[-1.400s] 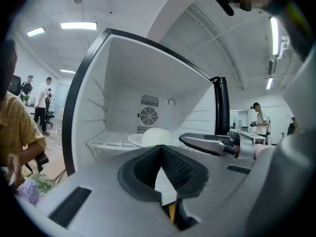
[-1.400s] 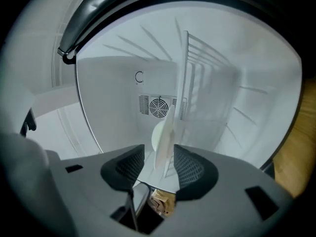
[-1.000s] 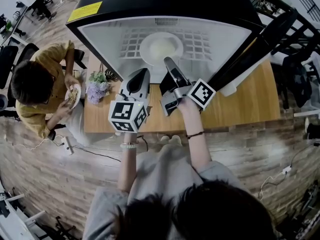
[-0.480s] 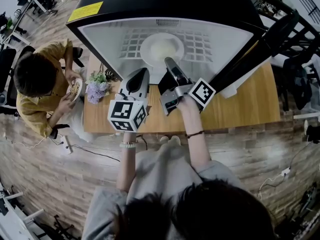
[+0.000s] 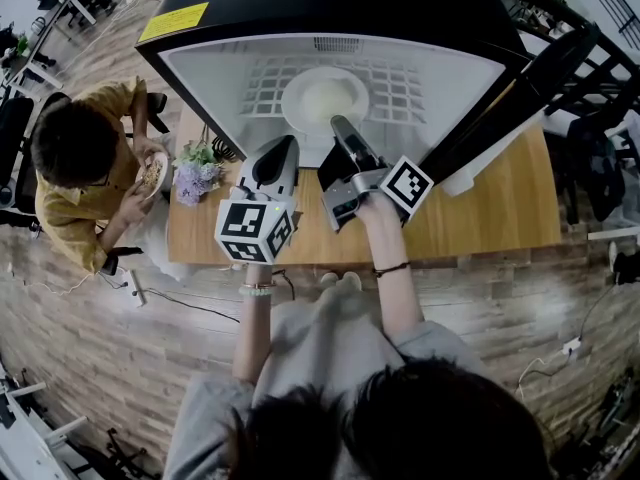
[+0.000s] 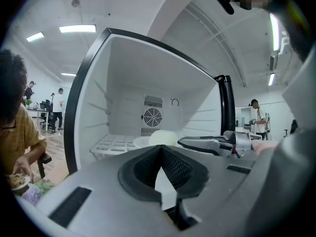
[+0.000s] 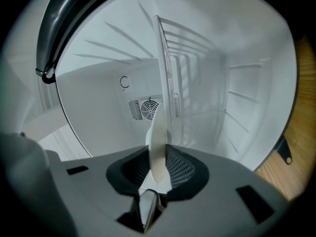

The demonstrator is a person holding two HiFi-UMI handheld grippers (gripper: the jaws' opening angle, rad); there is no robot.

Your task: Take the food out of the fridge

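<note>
A white plate (image 5: 322,98) with a pale rounded mound of food on it sits on the wire shelf (image 5: 405,86) inside the open fridge (image 5: 200,73). My right gripper (image 5: 338,128) reaches into the fridge at the plate's near rim. Its jaws have just been closing, and the rim (image 7: 157,132) shows edge-on, pinched between the pads. In the left gripper view, the plate (image 6: 162,138) lies straight ahead with the right gripper (image 6: 186,142) at its right side. My left gripper (image 5: 281,150) hangs just outside the fridge opening, its jaws (image 6: 160,151) together and holding nothing.
The fridge stands on a wooden table (image 5: 490,218), its black door (image 5: 530,78) swung open to the right. A bunch of purple flowers (image 5: 195,176) sits at the table's left end. A seated person (image 5: 75,163) eats from a bowl beside it.
The right gripper's jaws have narrowed onto the plate rim and the gripper has rolled slightly. The left gripper has kept still. The seated person has shifted a little.
</note>
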